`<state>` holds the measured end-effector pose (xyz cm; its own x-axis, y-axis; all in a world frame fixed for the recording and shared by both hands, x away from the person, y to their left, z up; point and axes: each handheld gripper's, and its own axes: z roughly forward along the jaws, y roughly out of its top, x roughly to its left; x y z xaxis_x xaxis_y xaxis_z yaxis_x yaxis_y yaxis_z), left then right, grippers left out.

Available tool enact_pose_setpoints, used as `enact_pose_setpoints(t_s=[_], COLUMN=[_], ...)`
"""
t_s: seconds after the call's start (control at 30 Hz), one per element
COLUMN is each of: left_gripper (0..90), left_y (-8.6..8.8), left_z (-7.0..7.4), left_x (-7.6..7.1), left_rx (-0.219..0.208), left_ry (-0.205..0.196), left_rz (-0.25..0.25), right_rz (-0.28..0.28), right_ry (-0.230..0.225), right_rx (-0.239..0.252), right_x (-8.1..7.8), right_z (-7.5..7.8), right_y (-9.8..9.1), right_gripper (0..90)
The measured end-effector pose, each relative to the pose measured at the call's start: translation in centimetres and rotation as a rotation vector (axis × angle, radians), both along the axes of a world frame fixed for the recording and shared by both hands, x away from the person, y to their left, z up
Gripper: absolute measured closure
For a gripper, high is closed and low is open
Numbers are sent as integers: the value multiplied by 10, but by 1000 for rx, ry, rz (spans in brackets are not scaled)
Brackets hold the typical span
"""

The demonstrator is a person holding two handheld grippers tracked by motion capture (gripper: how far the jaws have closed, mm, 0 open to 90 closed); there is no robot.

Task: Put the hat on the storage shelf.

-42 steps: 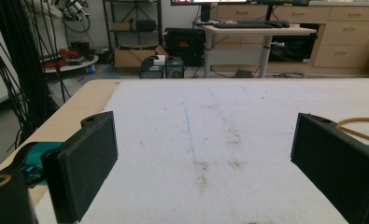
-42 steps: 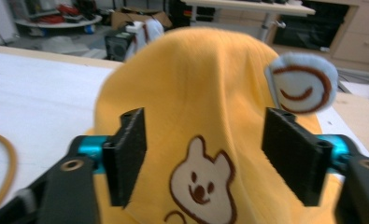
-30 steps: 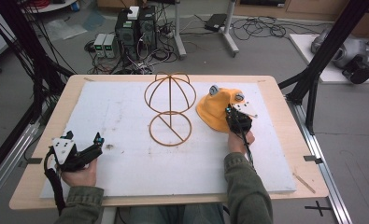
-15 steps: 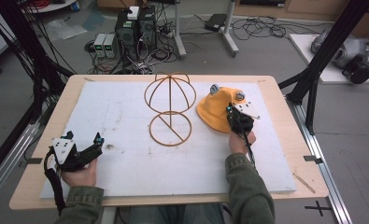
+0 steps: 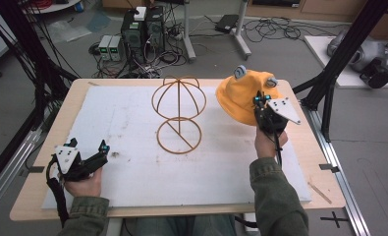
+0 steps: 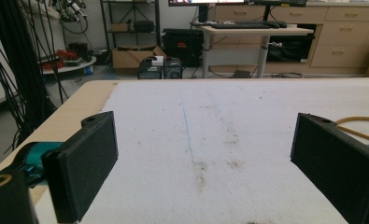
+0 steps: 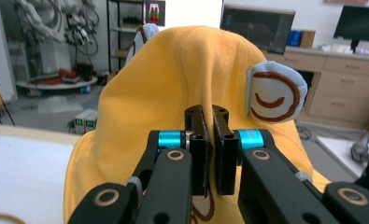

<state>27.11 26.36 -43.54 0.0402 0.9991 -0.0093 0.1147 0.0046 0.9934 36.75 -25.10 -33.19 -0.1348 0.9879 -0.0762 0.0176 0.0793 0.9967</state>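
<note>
A yellow cloth hat (image 5: 243, 96) with two pale blue round ears hangs lifted above the table's far right. My right gripper (image 5: 262, 105) is shut on its brim. In the right gripper view the hat (image 7: 173, 102) drapes over the pinched jaws of the right gripper (image 7: 209, 140), and one ear patch (image 7: 274, 93) shows at the right. A wooden wire stand (image 5: 178, 110) with a dome top and ring base stands at the table's middle. My left gripper (image 5: 86, 157) rests near the front left, open, and between the jaws of the left gripper (image 6: 205, 154) there is nothing.
A white foam mat (image 5: 132, 132) covers most of the wooden table (image 5: 44, 147). Black frame posts (image 5: 339, 59) rise at both sides. Computers and cables lie on the floor beyond the far edge. A yellow curve of the stand's ring (image 6: 359, 126) shows at the right of the left gripper view.
The right gripper has risen with the hat, which lay on the table and now hangs in the air. The left gripper has kept still.
</note>
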Motion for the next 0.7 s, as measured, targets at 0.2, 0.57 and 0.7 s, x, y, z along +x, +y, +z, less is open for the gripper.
enact_pose_setpoints(t_s=[0.2,0.57,0.7], left_gripper=[78,78,78], left_y=[0,0,1], left_z=[0,0,0], left_x=[-1,0,0], left_rx=[5,-8,-7], left_ry=[-1,-3,-4], left_rz=[-1,2,2], right_rz=[8,27,40], right_ry=[-65,-127,-155], right_rx=[17,10,15], right_x=[-10,-17,-20], right_z=[31,51,62], right_y=[0,12,19], right_gripper=[879,878,879])
